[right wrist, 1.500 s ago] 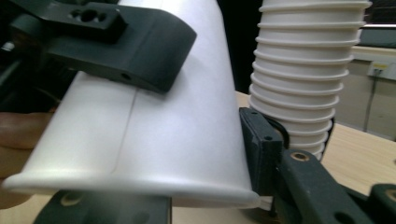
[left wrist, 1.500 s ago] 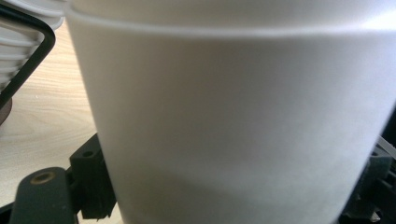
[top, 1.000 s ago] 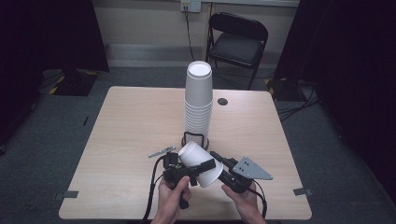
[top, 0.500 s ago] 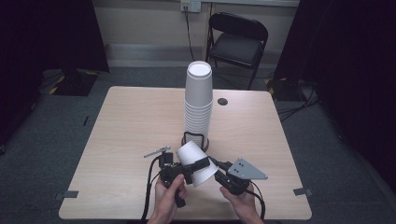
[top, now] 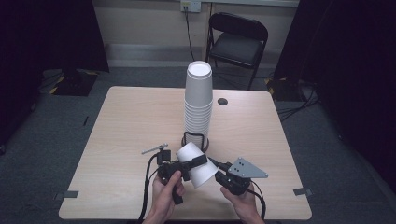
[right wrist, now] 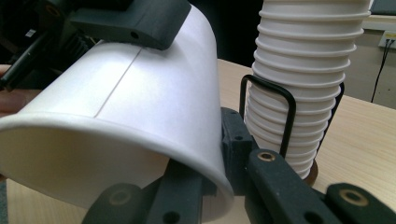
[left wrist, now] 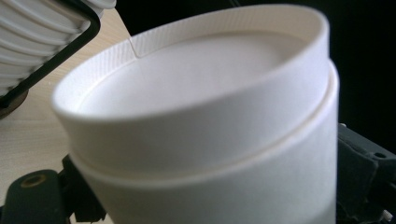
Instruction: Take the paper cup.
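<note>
Paper cup (top: 196,163), white, tilted, held between two grippers.
Light, thin-walled, crushable; left gripper (top: 184,165) clasps the wall, right gripper (top: 219,171) pinches the rim.

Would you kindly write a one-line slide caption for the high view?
Both grippers hold one white paper cup tilted above the table, in front of a tall cup stack in its wire holder.

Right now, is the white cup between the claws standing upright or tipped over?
Tipped. The white cup lies slanted off the table, base up-left and rim down-right, held between the left claw and the right claw.
</note>
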The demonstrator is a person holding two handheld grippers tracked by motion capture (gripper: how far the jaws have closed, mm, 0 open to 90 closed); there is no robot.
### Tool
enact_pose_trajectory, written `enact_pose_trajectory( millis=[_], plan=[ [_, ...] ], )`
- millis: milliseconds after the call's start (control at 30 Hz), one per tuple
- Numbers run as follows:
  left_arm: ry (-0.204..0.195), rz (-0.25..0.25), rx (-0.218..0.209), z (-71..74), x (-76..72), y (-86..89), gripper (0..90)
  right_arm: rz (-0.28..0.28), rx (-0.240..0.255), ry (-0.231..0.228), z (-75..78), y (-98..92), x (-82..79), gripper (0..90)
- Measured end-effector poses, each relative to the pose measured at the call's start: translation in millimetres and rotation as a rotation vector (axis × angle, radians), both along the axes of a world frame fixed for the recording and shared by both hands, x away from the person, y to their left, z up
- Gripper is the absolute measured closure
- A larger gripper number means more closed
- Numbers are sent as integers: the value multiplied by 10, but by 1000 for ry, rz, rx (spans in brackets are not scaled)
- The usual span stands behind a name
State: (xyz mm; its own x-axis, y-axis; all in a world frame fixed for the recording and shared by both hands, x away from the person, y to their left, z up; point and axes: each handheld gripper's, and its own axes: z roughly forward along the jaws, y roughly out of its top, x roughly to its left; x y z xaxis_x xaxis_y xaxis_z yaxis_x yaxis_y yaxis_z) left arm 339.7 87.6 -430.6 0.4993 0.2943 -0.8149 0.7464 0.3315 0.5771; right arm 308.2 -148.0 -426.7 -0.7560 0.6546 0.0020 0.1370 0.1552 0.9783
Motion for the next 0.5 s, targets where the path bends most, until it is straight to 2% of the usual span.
enact_pose_trajectory(
  millis=[67,167,233,433,500],
  plan=[
    [-3,1,5,8,16,2,114,0,4,10,1,-9,0,868],
    [12,2,-11,8,56,24,130,1,2,22,4,-26,-2,868],
    [2,14,-10,22,84,61,139,3,-1,28,4,-39,-6,868],
    [-14,53,14,69,133,168,160,15,-5,40,4,-52,-6,868],
    [-42,78,43,93,149,237,159,22,-11,50,3,-64,-10,868]
  ],
)
